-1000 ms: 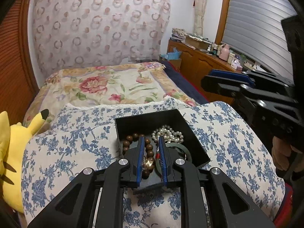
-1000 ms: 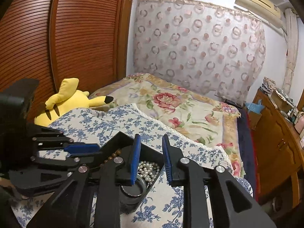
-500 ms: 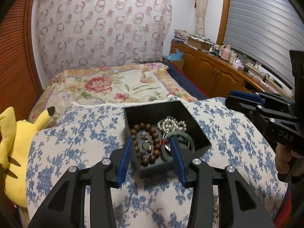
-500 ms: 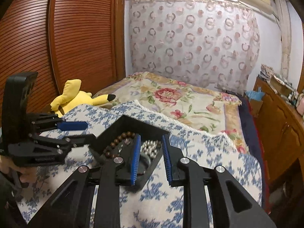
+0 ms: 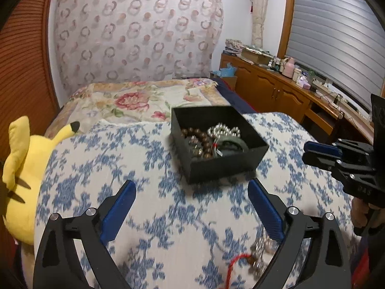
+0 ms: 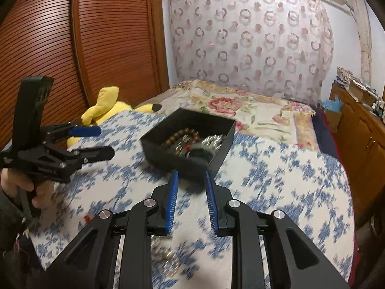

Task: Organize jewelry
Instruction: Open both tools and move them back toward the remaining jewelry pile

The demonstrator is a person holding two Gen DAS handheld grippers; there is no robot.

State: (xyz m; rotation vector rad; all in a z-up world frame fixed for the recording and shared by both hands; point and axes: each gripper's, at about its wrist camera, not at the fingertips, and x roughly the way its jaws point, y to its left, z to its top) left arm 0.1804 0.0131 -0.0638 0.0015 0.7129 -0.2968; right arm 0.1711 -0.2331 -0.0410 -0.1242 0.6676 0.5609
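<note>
A black open box (image 5: 223,168) sits on the blue-flowered cloth. It holds a brown bead bracelet (image 5: 196,139), pearls (image 5: 223,128) and a green bangle (image 5: 232,144). My left gripper (image 5: 191,187) hangs just short of the box, its jaws opening wide over bare cloth. A silvery beaded piece with a red string (image 5: 258,252) lies by its right finger. My right gripper (image 6: 191,177) stands narrowly open and empty in front of the box (image 6: 168,156). Each gripper shows in the other's view: the left gripper (image 6: 105,142), the right gripper (image 5: 305,153).
A yellow plush toy (image 5: 21,175) lies at the left edge of the cloth, against the wooden sliding door (image 6: 96,48). Behind the box lies a floral bedspread (image 5: 134,101). A cluttered wooden cabinet (image 5: 276,91) runs along the right. A hand (image 6: 14,183) holds the left gripper.
The left jaws, nearly shut over the box a second ago, have spread wide. Both grippers have drawn back from the box, which now lies farther ahead in both views.
</note>
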